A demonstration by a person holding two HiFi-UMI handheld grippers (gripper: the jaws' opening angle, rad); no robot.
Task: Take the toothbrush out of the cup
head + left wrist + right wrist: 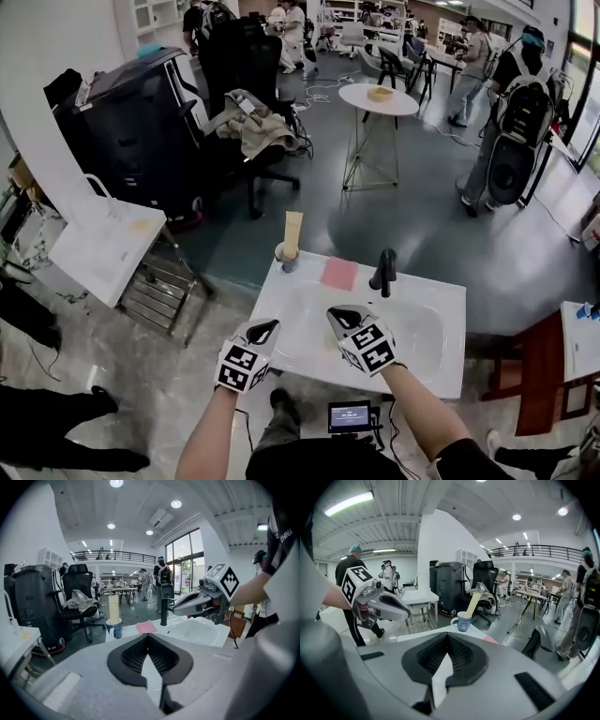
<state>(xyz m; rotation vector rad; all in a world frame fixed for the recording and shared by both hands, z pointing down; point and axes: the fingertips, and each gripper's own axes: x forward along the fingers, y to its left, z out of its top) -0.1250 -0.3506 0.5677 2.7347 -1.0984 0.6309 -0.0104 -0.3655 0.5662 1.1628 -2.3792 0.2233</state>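
The toothbrush [292, 234] stands in the cup [286, 259], leaning a little, and shows only as a tall, flat, pale strip. Its lower end is hidden inside the cup and no bristles can be made out in any view. The cup is blue and white with a handle [463, 621] and sits at the far left corner of the white table [450, 302], at about 11 o'clock from the person. Just beside it toward 3 o'clock lies a flat pink pad [339, 273], and further toward 3 o'clock stands a black tap [384, 272] at the far rim of the basin sunk into the table. Both claws hover over the near half of the basin, well short of the cup. The left claw [265, 329] sits at about 7 o'clock from the cup and the right claw [343, 319] at about 5 o'clock. In the left gripper view the left claw [148, 637] has its tips pressed together with nothing between them, and the cup [114, 629] and toothbrush [113, 606] stand ahead at 11 o'clock. The right claw [447, 637] is likewise closed and empty, with the toothbrush [473, 604] ahead at 1 o'clock. The person's body below the forearms is cut off at the head view's bottom edge.
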